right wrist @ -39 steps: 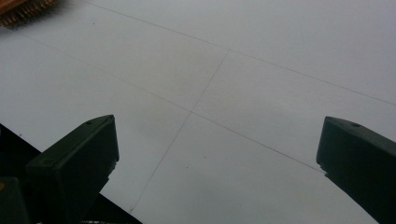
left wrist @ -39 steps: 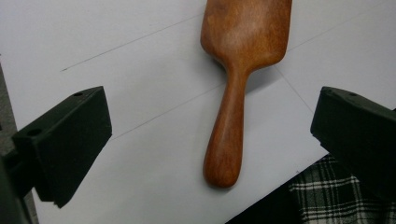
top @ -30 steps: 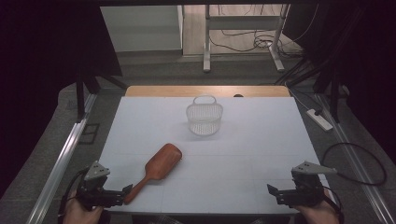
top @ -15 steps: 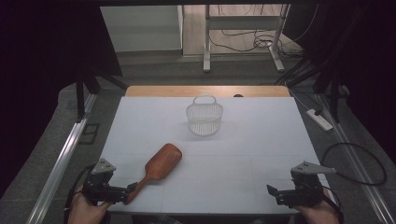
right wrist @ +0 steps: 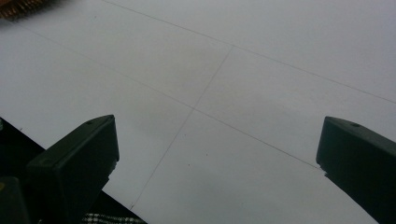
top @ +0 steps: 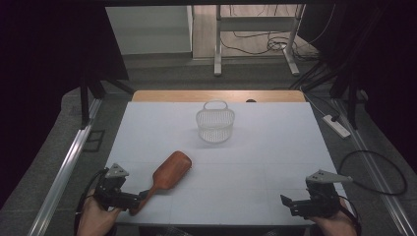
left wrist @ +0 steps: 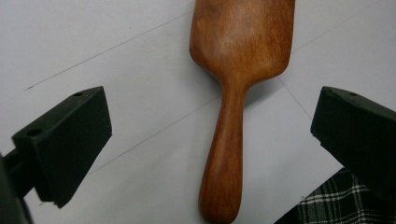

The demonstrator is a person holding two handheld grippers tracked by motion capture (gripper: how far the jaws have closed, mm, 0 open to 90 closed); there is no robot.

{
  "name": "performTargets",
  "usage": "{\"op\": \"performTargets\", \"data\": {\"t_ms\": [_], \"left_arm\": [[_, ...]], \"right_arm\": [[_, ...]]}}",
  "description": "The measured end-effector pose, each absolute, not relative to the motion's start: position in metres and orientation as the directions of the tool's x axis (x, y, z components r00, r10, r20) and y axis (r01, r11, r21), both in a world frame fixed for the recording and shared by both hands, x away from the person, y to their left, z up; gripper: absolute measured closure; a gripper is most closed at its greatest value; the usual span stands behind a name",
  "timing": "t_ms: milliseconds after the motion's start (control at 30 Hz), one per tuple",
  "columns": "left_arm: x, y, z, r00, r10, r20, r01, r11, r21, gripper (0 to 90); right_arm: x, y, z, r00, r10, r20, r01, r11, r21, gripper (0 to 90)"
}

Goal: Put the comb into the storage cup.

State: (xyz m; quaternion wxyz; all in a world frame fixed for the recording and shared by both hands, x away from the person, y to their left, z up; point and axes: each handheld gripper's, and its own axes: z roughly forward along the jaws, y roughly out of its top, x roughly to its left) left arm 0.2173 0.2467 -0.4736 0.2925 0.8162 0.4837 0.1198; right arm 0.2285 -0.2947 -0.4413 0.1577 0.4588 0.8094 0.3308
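Observation:
A brown wooden paddle-shaped brush (top: pixel 167 174) lies flat on the white table (top: pixel 255 162), its handle pointing toward the near left corner. My left gripper (top: pixel 137 199) sits at that corner, open, with the handle (left wrist: pixel 226 158) lying between its two wide-apart jaws, untouched. A white mesh basket (top: pixel 215 124) with a loop handle stands upright near the table's far middle. My right gripper (top: pixel 290 204) rests at the near right edge, open, with bare table between its jaws.
Metal rails run along both sides of the table. A power strip (top: pixel 336 125) and cables lie on the floor at the right. A wooden strip (top: pixel 216 96) borders the table's far edge. Plaid cloth (left wrist: pixel 345 200) shows below the near edge.
My left gripper has slid to the right toward the brush, so the handle end now lies between its jaws. The right gripper, brush and basket have not moved.

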Motion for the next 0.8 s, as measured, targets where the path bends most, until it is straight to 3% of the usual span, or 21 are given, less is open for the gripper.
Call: {"op": "performTargets", "data": {"t_ms": [800], "left_arm": [[0.245, 0.227, -0.487, 0.596, 0.800, -0.071, 0.686, -0.461, 0.563, 0.0]], "right_arm": [[0.229, -0.294, -0.442, -0.532, 0.845, 0.048, 0.641, 0.365, 0.675, 0.0]]}}
